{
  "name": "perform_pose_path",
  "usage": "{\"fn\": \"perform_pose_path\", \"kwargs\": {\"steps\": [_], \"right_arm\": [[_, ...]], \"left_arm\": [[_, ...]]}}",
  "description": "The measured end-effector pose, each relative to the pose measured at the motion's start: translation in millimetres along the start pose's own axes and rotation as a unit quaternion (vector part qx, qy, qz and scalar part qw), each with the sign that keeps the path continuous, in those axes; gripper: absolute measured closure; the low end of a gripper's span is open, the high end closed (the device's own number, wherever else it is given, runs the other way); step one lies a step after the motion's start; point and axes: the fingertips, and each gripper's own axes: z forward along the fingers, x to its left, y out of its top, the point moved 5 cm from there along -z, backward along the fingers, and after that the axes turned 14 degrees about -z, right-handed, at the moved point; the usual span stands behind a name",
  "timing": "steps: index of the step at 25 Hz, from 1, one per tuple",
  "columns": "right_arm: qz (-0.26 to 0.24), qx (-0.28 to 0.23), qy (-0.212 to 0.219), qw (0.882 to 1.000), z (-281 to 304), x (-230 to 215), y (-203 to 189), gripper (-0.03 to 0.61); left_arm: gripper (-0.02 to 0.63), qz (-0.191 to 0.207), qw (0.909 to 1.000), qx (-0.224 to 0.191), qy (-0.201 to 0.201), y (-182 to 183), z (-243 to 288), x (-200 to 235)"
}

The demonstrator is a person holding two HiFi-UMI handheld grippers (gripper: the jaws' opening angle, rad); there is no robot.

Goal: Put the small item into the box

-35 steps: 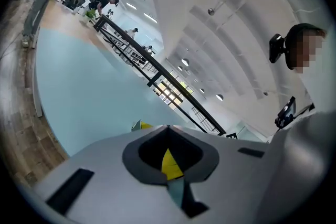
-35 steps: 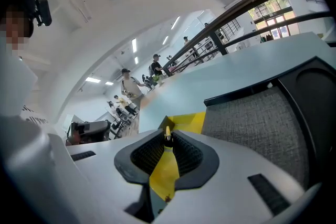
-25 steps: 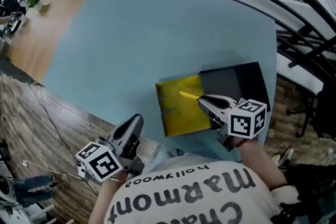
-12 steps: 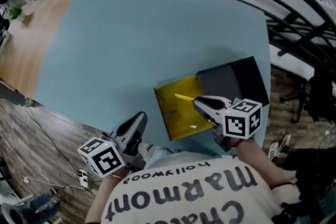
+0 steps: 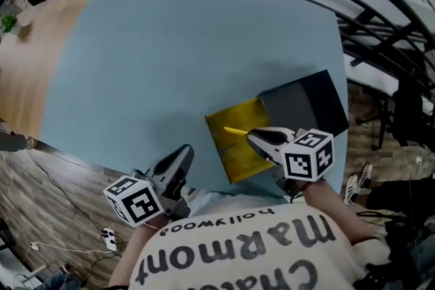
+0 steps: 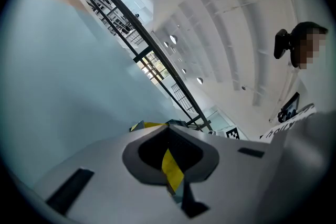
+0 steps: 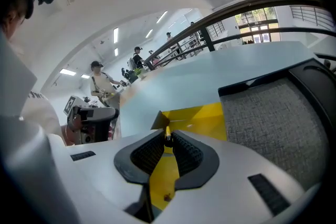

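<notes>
Your right gripper has its jaws closed on the small item, a thin yellow stick pinched between the ribbed pads. In the right gripper view the stick pokes out just past the jaw tips. From the head view its free end points away from you and to the left, over the yellow box. Whether the stick touches the box floor cannot be told from any view.

The yellow box lies on the light blue bench at its near edge, toward the near right corner. One corner flap of the box stands up just ahead of your right jaws. Touching the box on its right is a dark tray with a grey textured lining, which reaches toward the bench's right edge.

Your left gripper hangs off the bench, just outside the near edge and well left of the yellow box. Its jaws are brought together at the tips and grip nothing there. A yellow strip shows in the slit behind the pads in the left gripper view, and what it is cannot be made out.
</notes>
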Motion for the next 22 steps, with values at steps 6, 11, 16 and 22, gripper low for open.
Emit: {"fn": "perform_pose_path", "kwargs": {"steps": [6,11,16,22], "right_arm": [[0.000,0.011,-0.018,1.000,9.9,6.1,-2.3,0.508],[-0.015,0.021,-0.051,0.998,18.0,7.9,-5.0,0.508],[-0.043,0.050,-0.072,0.995,24.3,11.9,-12.5,0.508],[-0.050,0.073,-0.076,0.993,26.5,10.9,-17.3,0.508]], "left_arm": [[0.612,0.035,0.9991,0.021,0.005,5.4,-2.3,9.0],[0.612,0.050,0.9984,0.026,0.011,18.2,-13.0,17.3],[0.612,0.052,0.9984,0.022,0.008,28.4,-21.9,21.4],[0.612,0.045,0.9987,0.026,-0.002,28.5,-15.3,24.4]]}}
